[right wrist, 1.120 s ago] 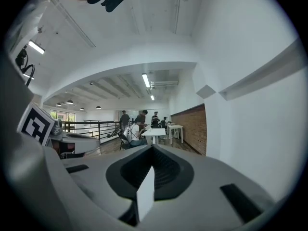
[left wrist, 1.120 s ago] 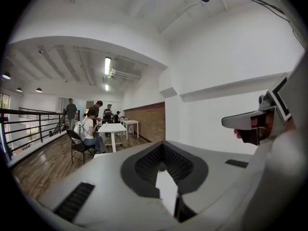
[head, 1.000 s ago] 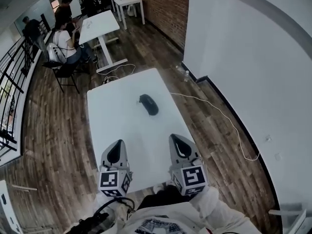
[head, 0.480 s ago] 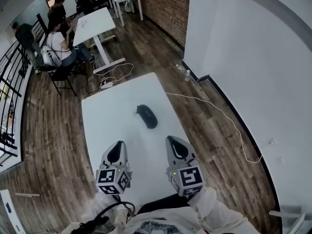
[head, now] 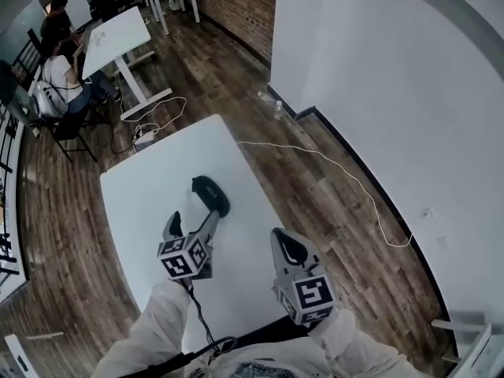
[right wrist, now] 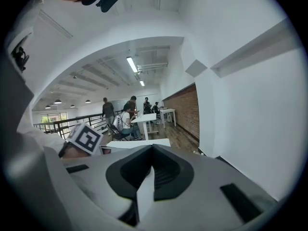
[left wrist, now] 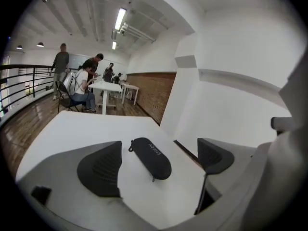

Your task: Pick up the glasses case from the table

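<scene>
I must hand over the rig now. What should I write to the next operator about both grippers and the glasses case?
Left gripper: jaws opening, nothing held.
Right gripper: shut, empty, held back.
Glasses case: flat on the table, just ahead of the left jaws, untouched.
Done: approach.
Left to do: close on the case, lift it.

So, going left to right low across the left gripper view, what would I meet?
Ribbed black left pad → black oval glasses case on the white table → ribbed black right pad. The left gripper has its jaws opening, case between them untouched.
</scene>
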### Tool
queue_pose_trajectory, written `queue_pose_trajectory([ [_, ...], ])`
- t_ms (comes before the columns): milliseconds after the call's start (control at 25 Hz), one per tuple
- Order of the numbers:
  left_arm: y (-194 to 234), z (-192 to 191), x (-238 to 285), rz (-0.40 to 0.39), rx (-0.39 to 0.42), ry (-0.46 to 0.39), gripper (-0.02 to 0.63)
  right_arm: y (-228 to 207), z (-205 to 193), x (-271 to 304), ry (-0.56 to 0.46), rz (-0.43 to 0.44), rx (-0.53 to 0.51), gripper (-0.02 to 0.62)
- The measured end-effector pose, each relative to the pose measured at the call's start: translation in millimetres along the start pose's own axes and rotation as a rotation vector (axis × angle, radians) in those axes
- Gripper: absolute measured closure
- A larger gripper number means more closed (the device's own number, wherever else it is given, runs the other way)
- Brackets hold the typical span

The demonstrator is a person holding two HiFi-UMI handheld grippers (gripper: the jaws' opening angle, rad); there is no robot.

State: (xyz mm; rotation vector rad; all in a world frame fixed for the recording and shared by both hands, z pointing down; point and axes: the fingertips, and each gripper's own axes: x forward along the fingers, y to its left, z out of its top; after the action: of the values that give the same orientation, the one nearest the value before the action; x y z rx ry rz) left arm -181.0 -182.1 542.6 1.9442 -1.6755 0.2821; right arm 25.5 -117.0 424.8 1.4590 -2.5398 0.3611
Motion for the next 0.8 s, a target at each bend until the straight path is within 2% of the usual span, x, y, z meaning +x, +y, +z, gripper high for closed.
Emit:
queue_pose_trajectory([
  [80, 13.7, -17.8, 37.0, 0.039, -0.030, 0.091, 0.107, -12.0, -2.8, -2.6, 0.014, -0.024, -0.003, 0.591],
  [160, 27.6, -35.0, 68.0, 0.084, -0.094, 0.169, 0.107, -22.6, -4.0, -6.5, 0.025, -0.044, -0.008, 0.591],
  [280, 38.6, -48.2, 103.6, 0.130, -0.167, 0.243, 0.106, -36.8, -6.2, -13.7, 0.033, -0.071, -0.012, 0.591],
  [520, 45.2, -57.3, 145.3, 0.194, -0.128, 0.319, 0.106, -56.9, -10.4, -26.4, 0.052, -0.114, -0.017, 0.591],
  [720, 30.0, -57.4, 165.9, 0.192, -0.035, 0.312, 0.098, -66.3, -13.3, -37.2, 0.058, -0.122, -0.017, 0.591],
  [800, 24.8, -63.1, 170.5, 0.185, -0.057, 0.312, 0.095, -69.3, -14.4, -40.5, 0.058, -0.131, -0.021, 0.591],
])
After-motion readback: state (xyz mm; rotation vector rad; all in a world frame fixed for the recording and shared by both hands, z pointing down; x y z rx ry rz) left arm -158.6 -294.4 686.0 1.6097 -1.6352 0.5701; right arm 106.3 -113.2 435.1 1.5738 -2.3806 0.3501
